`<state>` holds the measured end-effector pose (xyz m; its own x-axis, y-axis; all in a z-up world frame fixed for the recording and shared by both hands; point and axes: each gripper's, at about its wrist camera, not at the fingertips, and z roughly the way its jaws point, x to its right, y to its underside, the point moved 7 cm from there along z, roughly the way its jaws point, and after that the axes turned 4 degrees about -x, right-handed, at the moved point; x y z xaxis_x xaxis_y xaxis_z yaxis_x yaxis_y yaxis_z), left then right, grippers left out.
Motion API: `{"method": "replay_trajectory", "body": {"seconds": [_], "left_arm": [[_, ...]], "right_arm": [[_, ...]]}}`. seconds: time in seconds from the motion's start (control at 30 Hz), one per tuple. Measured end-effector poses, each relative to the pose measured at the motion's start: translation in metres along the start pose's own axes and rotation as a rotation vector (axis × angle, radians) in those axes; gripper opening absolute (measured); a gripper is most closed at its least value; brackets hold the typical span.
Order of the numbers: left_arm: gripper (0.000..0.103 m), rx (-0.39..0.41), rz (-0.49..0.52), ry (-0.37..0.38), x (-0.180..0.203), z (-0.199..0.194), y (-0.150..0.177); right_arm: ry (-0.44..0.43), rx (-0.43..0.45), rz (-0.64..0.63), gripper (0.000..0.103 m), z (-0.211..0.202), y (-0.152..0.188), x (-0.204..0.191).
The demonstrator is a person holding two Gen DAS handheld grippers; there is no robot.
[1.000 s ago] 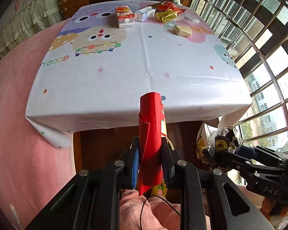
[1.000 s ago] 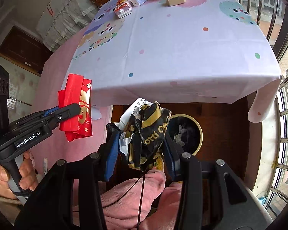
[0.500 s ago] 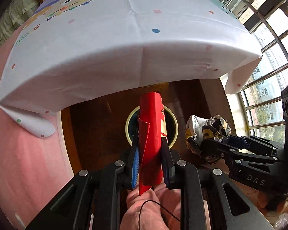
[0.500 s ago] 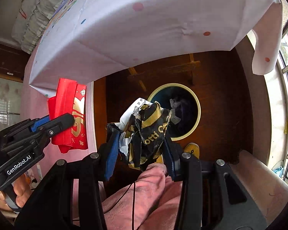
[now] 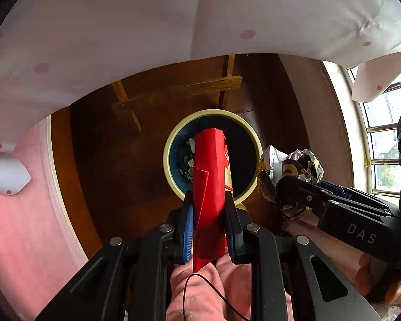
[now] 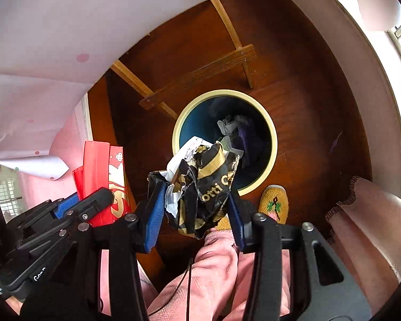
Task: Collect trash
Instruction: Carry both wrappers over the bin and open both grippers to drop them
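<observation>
Trash in both: our left hand-held gripper pinches a red folded paper packet, our right hand-held gripper a crumpled black-and-gold wrapper. We centre each over the cream-rimmed round bin ahead, then release.

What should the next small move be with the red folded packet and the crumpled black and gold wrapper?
Probably open the left gripper: its red folded packet points into the round cream-rimmed bin. The right gripper, shut on the crumpled black and gold wrapper, sits nearer the rim.
</observation>
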<state>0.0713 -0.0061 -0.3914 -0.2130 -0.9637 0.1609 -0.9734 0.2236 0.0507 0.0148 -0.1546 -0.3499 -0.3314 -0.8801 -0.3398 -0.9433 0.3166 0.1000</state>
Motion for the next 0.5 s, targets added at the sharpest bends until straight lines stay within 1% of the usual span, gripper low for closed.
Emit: {"method": "replay_trajectory", "body": {"seconds": [0.1,0.27,0.37,0.4,0.43,0.47,0.5], "left_arm": [[0.02,-0.019,0.008,-0.001,-0.003,0.034,-0.005],[0.02,-0.054,0.006,0.007,-0.009,0.084,-0.011],[0.025,-0.069,-0.008,0.02,-0.014,0.108,-0.013],[0.034,-0.076,-0.014,0.029,-0.014,0.117,-0.014],[0.048,-0.079,-0.019,0.04,-0.014,0.124,-0.015],[0.055,-0.08,-0.022,0.048,-0.014,0.13,-0.017],[0.069,-0.08,-0.02,0.051,-0.016,0.136,-0.017]], "right_arm": [[0.017,-0.01,0.03,0.042,0.03,-0.009,0.013],[0.014,-0.037,0.096,0.043,0.081,-0.019,0.041],[0.013,-0.035,0.124,0.045,0.102,-0.022,0.053],[0.016,-0.032,0.133,0.046,0.113,-0.024,0.057],[0.017,-0.03,0.139,0.048,0.119,-0.027,0.061],[0.019,-0.029,0.144,0.05,0.123,-0.028,0.063],[0.021,-0.032,0.147,0.052,0.128,-0.029,0.066]]}}
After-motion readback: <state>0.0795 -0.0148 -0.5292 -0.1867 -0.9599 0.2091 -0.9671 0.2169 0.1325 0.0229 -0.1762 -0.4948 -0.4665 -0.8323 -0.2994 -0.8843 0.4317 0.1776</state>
